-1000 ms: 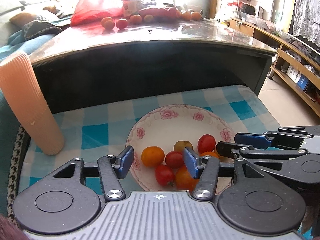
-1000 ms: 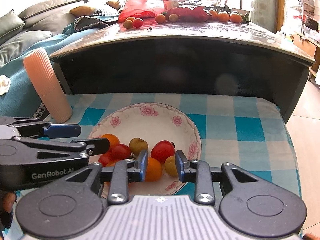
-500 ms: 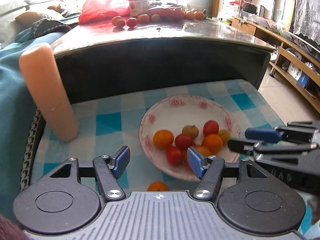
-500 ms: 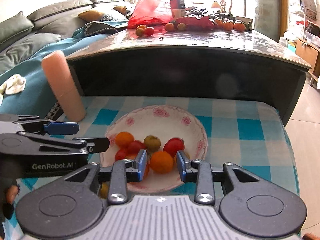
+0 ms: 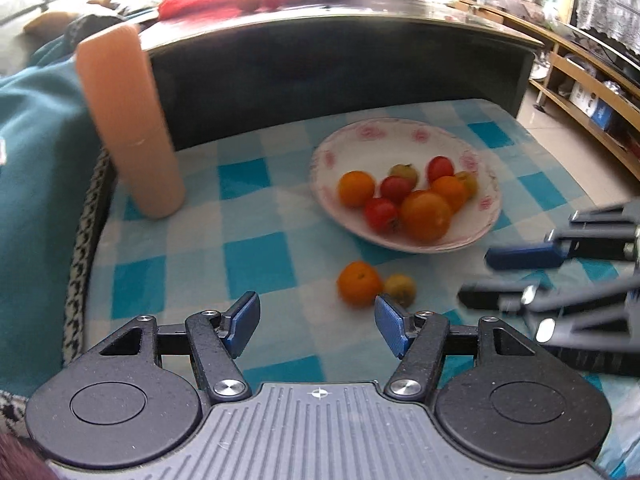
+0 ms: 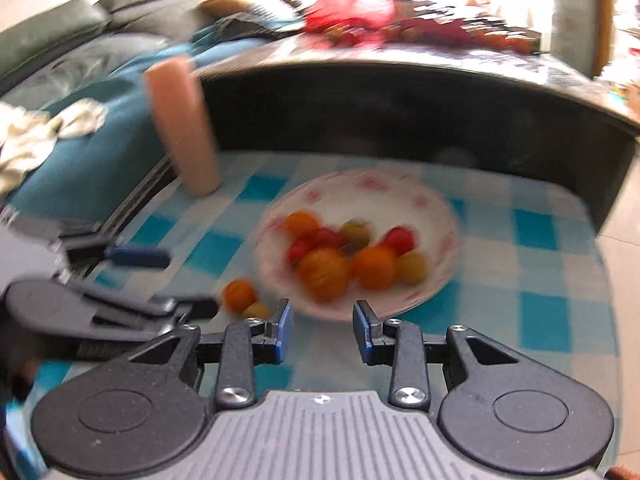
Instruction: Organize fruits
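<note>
- Right wrist view is motion-blurred; fruit edges smear.
- Left hand-held gripper [image 5: 317,327]: jaws wide apart, empty, low over checked cloth [image 5: 256,256].
- Right hand-held gripper [image 6: 321,330]: jaws parted, empty, just short of plate [image 6: 436,284] rim.
- Plate holds mixed tomatoes and oranges; a loose orange fruit [image 5: 359,283] and small yellowish fruit [image 5: 400,289] touch on the cloth beside it.
- Only the right view shows the white rag [image 6: 44,132].

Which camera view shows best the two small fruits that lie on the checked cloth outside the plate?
The left wrist view: the orange fruit and small yellow-green fruit are near and fairly sharp. In the right wrist view they are smaller and blurred.
</note>
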`<state>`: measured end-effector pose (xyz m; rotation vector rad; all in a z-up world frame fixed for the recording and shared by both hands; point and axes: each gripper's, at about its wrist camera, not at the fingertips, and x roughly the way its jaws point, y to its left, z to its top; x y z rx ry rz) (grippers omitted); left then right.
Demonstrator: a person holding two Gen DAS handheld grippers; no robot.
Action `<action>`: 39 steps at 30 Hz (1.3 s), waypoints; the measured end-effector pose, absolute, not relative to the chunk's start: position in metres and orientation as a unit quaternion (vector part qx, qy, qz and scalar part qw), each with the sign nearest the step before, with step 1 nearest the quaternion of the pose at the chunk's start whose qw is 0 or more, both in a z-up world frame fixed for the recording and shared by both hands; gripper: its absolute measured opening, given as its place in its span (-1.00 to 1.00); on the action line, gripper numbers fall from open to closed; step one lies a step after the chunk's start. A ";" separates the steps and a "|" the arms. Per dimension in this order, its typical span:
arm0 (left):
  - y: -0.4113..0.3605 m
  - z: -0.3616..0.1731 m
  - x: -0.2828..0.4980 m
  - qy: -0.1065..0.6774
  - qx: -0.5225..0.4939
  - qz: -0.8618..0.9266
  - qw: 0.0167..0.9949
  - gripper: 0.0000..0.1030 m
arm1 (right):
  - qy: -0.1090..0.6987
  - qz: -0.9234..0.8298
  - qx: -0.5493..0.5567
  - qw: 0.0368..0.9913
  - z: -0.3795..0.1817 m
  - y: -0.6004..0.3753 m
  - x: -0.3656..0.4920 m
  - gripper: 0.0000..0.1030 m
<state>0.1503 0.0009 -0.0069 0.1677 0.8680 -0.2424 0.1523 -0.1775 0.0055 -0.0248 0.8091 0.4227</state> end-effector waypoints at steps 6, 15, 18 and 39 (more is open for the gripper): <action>0.018 -0.008 0.148 0.424 0.068 -0.122 0.895 0.38 | 0.398 0.263 -0.054 0.877 -0.013 -0.140 0.148 -0.06; 0.017 -0.010 0.150 0.423 0.066 -0.133 0.894 0.40 | 0.401 0.267 -0.059 0.874 -0.037 -0.121 0.169 -0.06; 0.014 -0.014 0.152 0.427 0.067 -0.135 0.892 0.40 | 0.398 0.265 -0.062 0.876 -0.038 -0.119 0.174 -0.11; -0.043 -0.050 0.179 0.435 0.092 -0.150 0.883 0.16 | 0.426 0.225 -0.050 0.875 -0.024 -0.172 0.141 -0.22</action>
